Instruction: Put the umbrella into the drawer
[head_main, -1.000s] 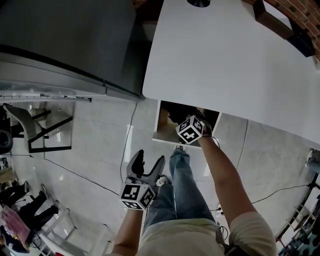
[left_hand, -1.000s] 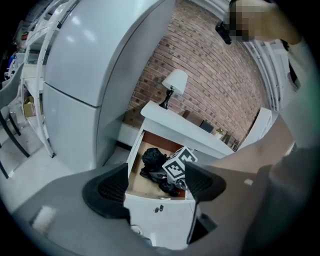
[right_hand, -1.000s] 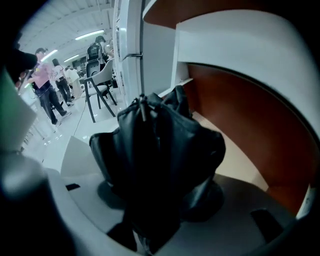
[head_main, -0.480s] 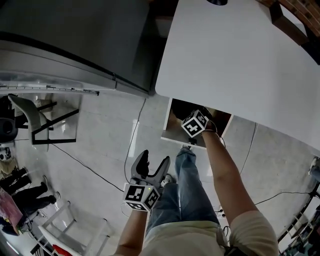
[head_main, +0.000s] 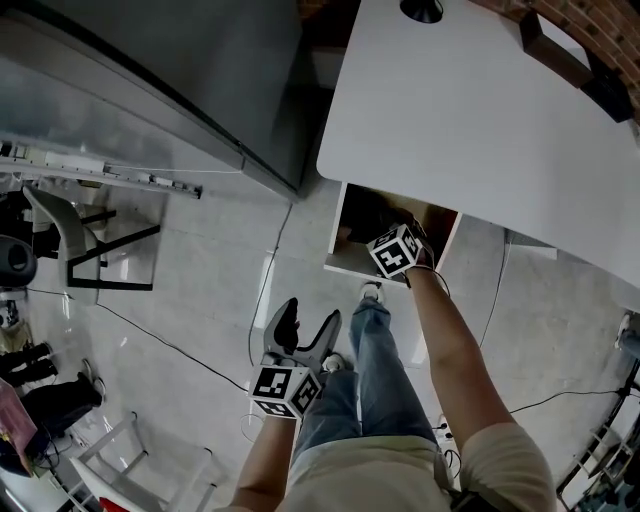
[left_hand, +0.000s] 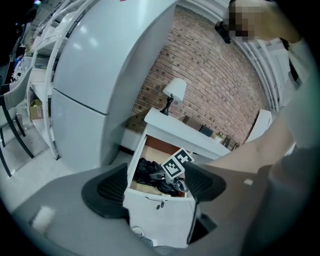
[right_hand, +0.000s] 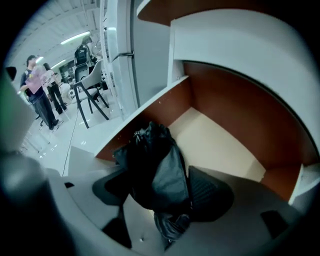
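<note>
The black folded umbrella (right_hand: 155, 170) lies in the open wooden drawer (right_hand: 215, 140) under the white table. My right gripper (right_hand: 160, 187) reaches down into the drawer and its jaws are opening, with the umbrella between them, its fabric bulging against the pads. From the head view the right gripper (head_main: 388, 232) is over the drawer (head_main: 340, 268), and the umbrella (head_main: 368, 212) shows as a dark mass inside. My left gripper (head_main: 303, 328) hangs open and empty in front of the drawer, above the floor. In the left gripper view the left gripper (left_hand: 155, 187) frames the drawer front (left_hand: 160, 212) and the umbrella (left_hand: 149, 171).
The white table top (head_main: 480, 120) overhangs the drawer, with a lamp (left_hand: 174, 92) on it before a brick wall. A large grey fridge (head_main: 180, 60) stands to the left. A chair (head_main: 60, 235) and cables are on the tiled floor. People (right_hand: 37, 90) stand far off.
My right gripper stays in the drawer at the umbrella while the head view shifts a little. The left gripper remains open and has edged slightly toward the drawer.
</note>
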